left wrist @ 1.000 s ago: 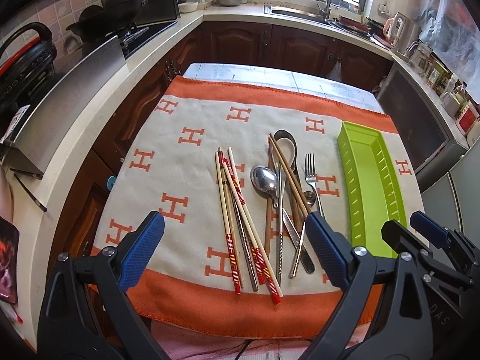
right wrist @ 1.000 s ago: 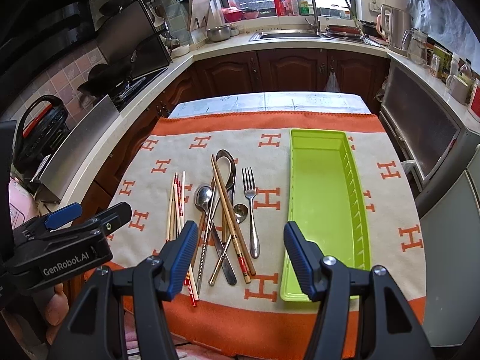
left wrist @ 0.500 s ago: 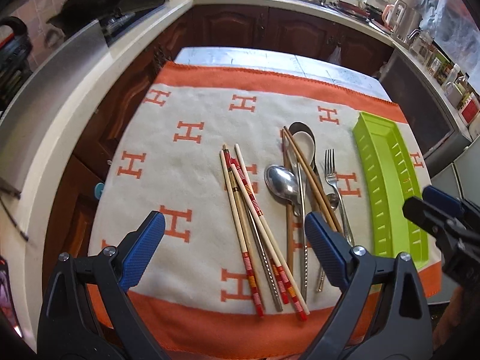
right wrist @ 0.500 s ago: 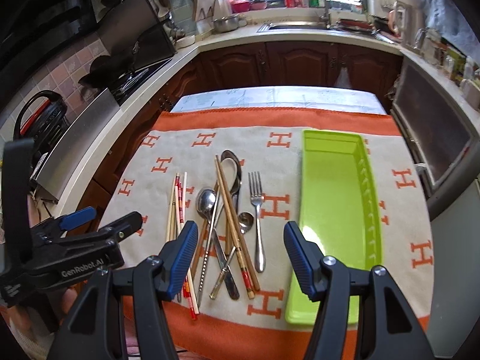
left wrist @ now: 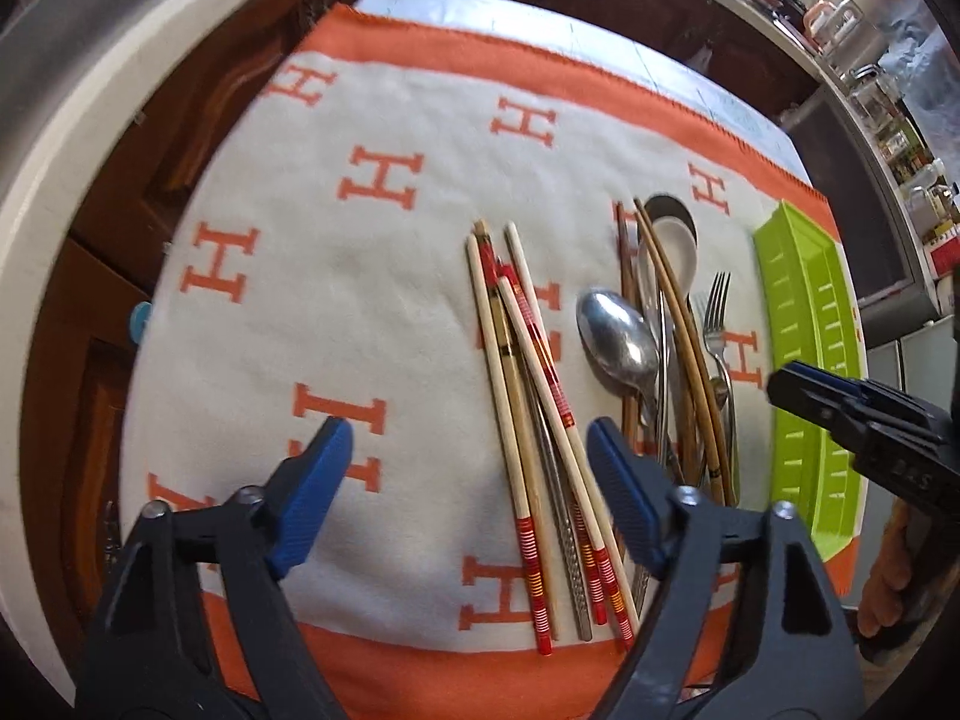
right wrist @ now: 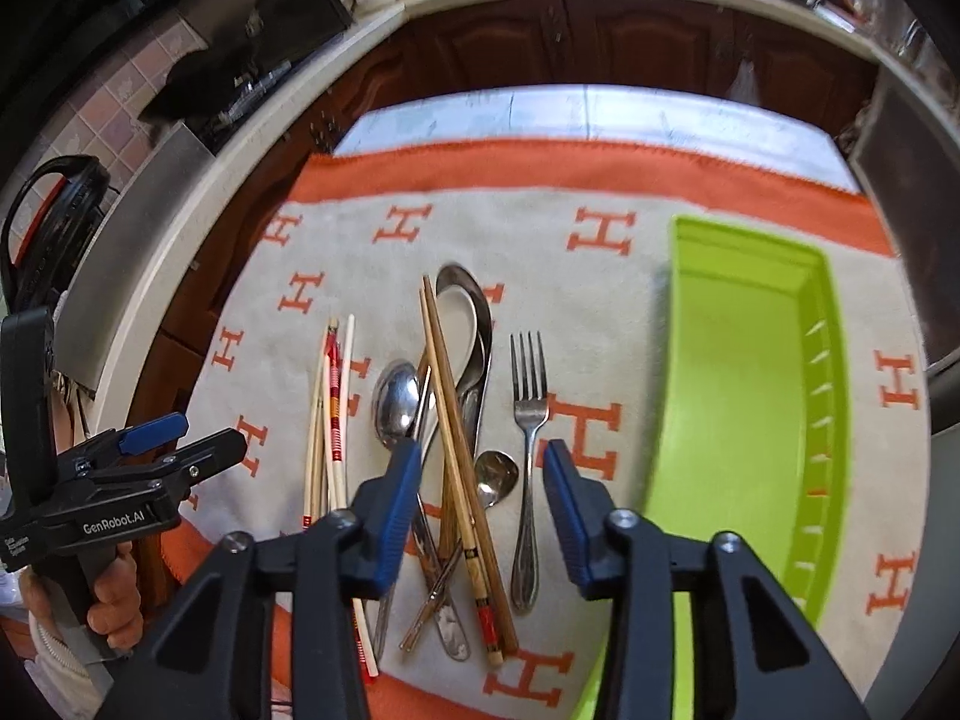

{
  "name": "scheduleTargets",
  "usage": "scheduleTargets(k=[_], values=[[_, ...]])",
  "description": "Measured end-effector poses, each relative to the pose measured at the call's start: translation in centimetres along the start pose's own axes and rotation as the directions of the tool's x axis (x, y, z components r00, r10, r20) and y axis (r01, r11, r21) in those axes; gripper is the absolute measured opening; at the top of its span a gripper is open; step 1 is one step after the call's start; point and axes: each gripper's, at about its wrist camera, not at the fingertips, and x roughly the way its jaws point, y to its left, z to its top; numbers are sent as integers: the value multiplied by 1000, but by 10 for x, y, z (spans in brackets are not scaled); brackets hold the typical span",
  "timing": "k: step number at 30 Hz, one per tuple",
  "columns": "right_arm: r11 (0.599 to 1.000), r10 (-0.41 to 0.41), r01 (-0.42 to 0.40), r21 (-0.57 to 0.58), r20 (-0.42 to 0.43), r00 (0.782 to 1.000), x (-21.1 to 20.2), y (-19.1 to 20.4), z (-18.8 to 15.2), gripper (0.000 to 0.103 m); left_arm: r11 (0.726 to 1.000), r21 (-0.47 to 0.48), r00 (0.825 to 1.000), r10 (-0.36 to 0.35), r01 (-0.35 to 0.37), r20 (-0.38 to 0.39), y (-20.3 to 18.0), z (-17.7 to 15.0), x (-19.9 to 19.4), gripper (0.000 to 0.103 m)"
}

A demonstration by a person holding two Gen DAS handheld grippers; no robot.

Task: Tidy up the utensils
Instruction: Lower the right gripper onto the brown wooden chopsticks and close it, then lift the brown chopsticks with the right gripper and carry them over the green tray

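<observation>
While nothing has been picked up yet, both claws are poised low over the heap of cutlery on the blanket (right wrist: 600, 300) that covers the tabletop. The left claw (left wrist: 468, 480) hangs above the near ends of the pale chopsticks (left wrist: 516, 420), its jaws apart with nothing between the pads; they have just been narrowing, which reads to me as sizing the gap for a thin bundle. The right claw (right wrist: 480, 504) sits over the middle of the pile, straddling the brown chopsticks (right wrist: 456, 450), a small spoon (right wrist: 497, 474) and the fork (right wrist: 528, 450) handle; its jaws too have just been closing in but are parted, gripping nothing. The big spoon (right wrist: 396, 399) and a white ladle-shaped spoon (right wrist: 459, 315) lie tangled under the brown sticks, so whatever lifts first may drag its neighbours. The green tray (right wrist: 750, 372) waits empty just beside the fork, long side parallel to the cutlery, handy for sliding pieces in lengthwise.
</observation>
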Motion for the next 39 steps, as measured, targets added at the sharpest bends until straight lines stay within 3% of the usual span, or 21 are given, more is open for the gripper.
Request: scheduleTargets(k=[6,15,21,24,34,39], values=[[999,16,-20,-38,-110,994,39,1,3,24,1000,5,998,-24,24,-54,-7,-5,21,65],[996,-12,-3,-89,-174,985,64,4,3,22,1000,-13,997,-30,29,-71,-3,-4,30,61],[995,26,-44,-90,-188,982,67,3,6,22,999,-22,995,-44,42,-85,2,-6,32,60],[995,55,-74,-70,-239,969,78,-1,4,8,999,-13,995,-47,46,-83,0,-7,31,60],[994,77,-90,-56,-212,974,66,1,3,6,994,54,993,-93,97,-72,-34,-4,18,58],[994,85,-95,-46,-191,978,60,-3,4,6,988,78,988,-125,132,-87,-63,8,21,44]])
